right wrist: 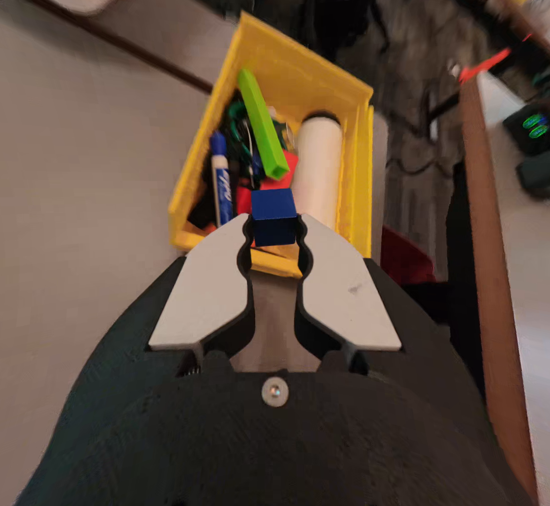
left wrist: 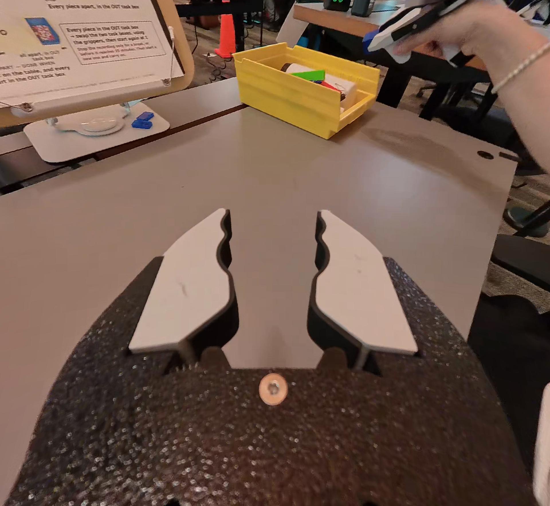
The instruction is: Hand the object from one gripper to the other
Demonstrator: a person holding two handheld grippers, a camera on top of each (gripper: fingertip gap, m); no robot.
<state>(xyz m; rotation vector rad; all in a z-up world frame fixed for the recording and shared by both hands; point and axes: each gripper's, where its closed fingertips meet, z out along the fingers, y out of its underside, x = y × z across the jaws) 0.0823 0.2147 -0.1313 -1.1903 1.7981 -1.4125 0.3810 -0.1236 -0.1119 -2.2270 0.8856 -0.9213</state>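
Observation:
In the right wrist view my right gripper is shut on a small blue cube, held at the fingertips above the near end of a yellow bin. In the left wrist view my left gripper is open and empty, low over the grey table. The right gripper also shows there at the upper right, held in a hand above and right of the yellow bin, with blue at its tip.
The bin holds a green bar, a white cylinder, a blue marker and red pieces. An instruction board on a white stand stands at the far left, with blue pieces on its base. Other tables lie beyond. Some 45 cm of space lies between my two pairs of fingers.

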